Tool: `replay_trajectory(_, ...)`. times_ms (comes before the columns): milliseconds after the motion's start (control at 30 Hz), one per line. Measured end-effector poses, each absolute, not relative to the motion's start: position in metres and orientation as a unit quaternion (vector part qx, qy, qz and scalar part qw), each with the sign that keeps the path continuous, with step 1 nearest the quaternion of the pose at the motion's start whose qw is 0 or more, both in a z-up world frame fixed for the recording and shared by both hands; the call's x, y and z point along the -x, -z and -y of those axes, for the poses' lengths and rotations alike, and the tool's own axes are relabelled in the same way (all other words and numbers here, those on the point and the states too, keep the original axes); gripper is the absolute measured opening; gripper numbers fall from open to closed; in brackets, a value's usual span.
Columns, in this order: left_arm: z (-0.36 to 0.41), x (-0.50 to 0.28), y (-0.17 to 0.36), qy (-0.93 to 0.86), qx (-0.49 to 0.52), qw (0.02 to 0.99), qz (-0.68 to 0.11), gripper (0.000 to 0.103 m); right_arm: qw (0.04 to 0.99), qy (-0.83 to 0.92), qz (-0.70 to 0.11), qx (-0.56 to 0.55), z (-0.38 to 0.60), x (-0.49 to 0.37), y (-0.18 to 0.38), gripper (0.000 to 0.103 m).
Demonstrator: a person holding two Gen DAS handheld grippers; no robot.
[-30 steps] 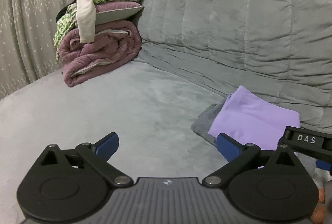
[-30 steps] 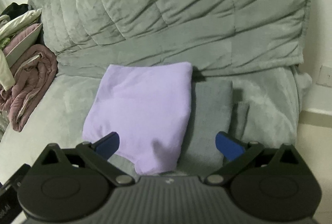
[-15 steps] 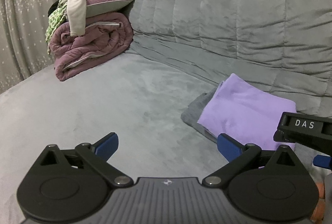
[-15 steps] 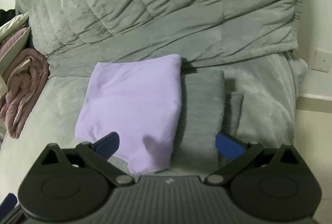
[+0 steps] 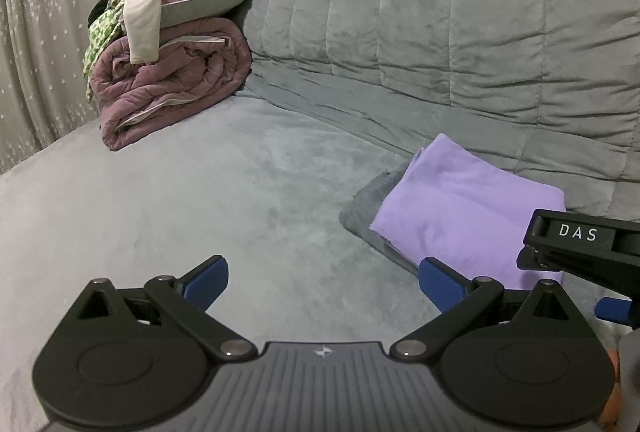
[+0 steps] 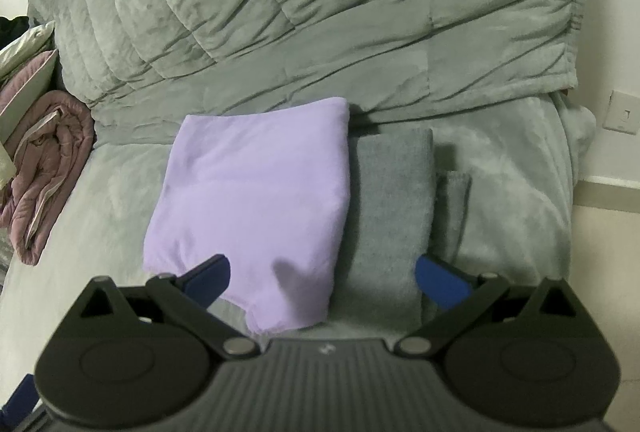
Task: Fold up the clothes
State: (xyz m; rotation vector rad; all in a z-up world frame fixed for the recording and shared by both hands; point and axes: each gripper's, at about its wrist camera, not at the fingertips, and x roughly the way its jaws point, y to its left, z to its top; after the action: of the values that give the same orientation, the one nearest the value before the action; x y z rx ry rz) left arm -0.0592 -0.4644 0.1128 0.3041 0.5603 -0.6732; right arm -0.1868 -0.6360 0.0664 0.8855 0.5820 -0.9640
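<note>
The folded lilac fleece garment [image 6: 256, 208] lies at twelve o'clock just beyond the released, empty right gripper [image 6: 322, 272]; the left gripper [image 5: 322, 278], also spread and empty, sits farther off.

The left gripper [image 5: 323, 282] hangs over the grey sofa seat [image 5: 200, 200] with its blue fingers spread wide and nothing between them. A folded purple cloth [image 5: 468, 208] lies on a grey cloth [image 5: 362, 206] just beyond its right finger. A pile of bedding [image 5: 168, 72] sits far ahead to the left.
</note>
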Motion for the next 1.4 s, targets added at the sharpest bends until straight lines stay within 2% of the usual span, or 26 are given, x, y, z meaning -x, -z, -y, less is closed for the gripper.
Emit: replay_trajectory(1400, 0.475, 0.065, -0.099, 0.347, -0.147, 0.879, -0.293, 0.102, 0.754, 0.443, -0.269, -0.402, 0.636, 0.183, -0.065, 0.103)
